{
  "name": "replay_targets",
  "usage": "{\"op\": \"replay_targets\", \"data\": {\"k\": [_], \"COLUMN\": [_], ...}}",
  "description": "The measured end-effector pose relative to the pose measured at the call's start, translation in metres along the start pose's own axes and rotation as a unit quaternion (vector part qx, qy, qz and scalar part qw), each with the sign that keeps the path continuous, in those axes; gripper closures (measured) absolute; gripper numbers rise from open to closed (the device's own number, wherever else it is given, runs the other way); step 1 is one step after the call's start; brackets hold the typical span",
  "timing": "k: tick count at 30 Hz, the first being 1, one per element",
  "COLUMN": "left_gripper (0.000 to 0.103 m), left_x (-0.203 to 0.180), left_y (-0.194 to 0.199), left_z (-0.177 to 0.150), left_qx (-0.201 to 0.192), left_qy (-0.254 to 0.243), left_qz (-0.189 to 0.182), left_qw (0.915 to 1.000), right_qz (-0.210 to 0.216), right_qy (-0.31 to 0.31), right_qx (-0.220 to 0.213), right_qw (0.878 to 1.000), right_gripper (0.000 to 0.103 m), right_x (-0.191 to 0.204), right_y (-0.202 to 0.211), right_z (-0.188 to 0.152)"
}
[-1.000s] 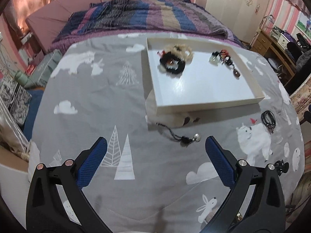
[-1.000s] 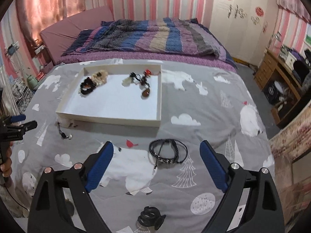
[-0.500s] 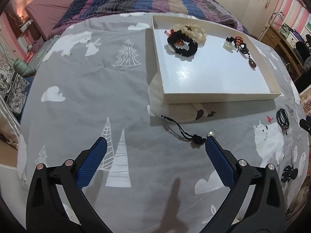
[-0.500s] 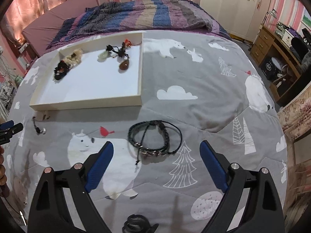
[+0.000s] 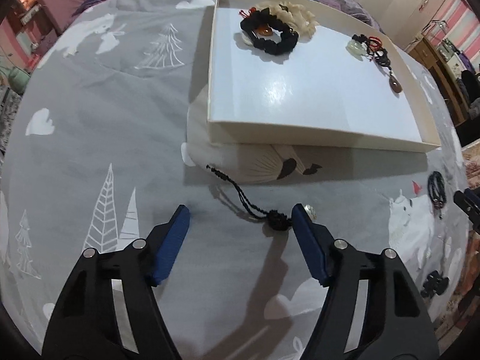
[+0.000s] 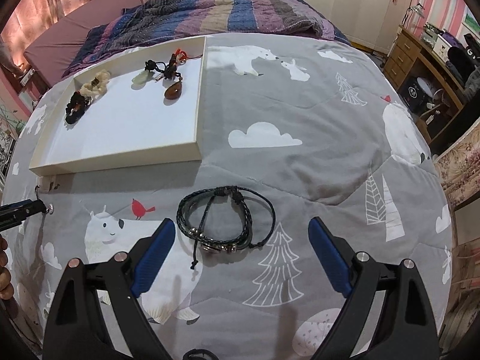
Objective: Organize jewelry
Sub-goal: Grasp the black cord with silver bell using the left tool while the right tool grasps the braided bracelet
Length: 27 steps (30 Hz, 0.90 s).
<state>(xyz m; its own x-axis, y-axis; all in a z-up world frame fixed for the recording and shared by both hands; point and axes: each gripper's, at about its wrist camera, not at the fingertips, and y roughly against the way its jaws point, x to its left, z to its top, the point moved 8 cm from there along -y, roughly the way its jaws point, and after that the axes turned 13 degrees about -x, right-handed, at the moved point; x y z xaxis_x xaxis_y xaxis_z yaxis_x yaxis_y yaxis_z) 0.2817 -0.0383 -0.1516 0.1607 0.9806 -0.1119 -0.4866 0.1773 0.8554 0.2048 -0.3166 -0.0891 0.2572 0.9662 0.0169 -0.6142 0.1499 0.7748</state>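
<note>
**Both claws low over loose jewelry on the bed, tray waiting beyond**

Nearest the left camera, the left claw (image 5: 241, 217) hangs just above the grey printed bedspread (image 5: 90, 120), its blue pads apart. Its jaws have just been closing in; the black cord charm (image 5: 277, 219) lies between them, its knotted bead right beside the right-side pad, but the pads do not press on it. The charm's cord trails away toward the tray, and a small silver bead (image 5: 310, 209) peeps out past the pad.

In the right camera, the right claw (image 6: 238, 234) is spread wide and pinching nothing. The black braided bracelet (image 6: 226, 220) lies flat on the bedspread just ahead of the pads, between them, untouched.

Farther off sits the white tray (image 6: 120, 157), one corner propped on a small cream pouch (image 5: 264, 165). Inside, at its far end, lie a black scrunchie (image 5: 270, 37) against a cream scrunchie (image 5: 297, 18), and apart from them a pale green pendant (image 6: 142, 77) and a brown stone pendant (image 6: 173, 91) on tangled cords.

Beyond the tray a striped quilt (image 6: 210, 12) is bunched across the bed.
</note>
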Motion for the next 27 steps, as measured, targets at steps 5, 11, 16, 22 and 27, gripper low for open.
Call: {"op": "replay_targets", "data": {"k": [5, 11, 16, 22, 27], "left_gripper": [0.044, 0.059, 0.066, 0.082, 0.087], "left_x": [-0.006, -0.017, -0.025, -0.032, -0.034], "left_y": [-0.001, -0.001, 0.001, 0.004, 0.003], "left_z": [0.001, -0.002, -0.006, -0.013, -0.015], "left_qx": [0.005, 0.011, 0.013, 0.023, 0.029], "left_qy": [0.002, -0.031, -0.053, -0.073, -0.080], "left_qz": [-0.001, 0.017, 0.022, 0.015, 0.011], "left_qw": [1.0000, 0.9993, 0.9983, 0.9969, 0.9963], "right_qz": [0.004, 0.005, 0.004, 0.021, 0.028], "right_qy": [-0.003, -0.010, -0.011, -0.031, -0.040], "right_qx": [0.003, 0.003, 0.011, 0.033, 0.051], "right_qw": [1.000, 1.000, 1.000, 0.999, 0.998], "right_gripper": [0.013, 0.013, 0.014, 0.036, 0.053], "right_x": [-0.002, -0.006, -0.005, -0.004, -0.001], "right_y": [-0.004, -0.008, -0.016, -0.029, -0.039], "right_z": [-0.001, 0.000, -0.002, -0.008, -0.017]}}
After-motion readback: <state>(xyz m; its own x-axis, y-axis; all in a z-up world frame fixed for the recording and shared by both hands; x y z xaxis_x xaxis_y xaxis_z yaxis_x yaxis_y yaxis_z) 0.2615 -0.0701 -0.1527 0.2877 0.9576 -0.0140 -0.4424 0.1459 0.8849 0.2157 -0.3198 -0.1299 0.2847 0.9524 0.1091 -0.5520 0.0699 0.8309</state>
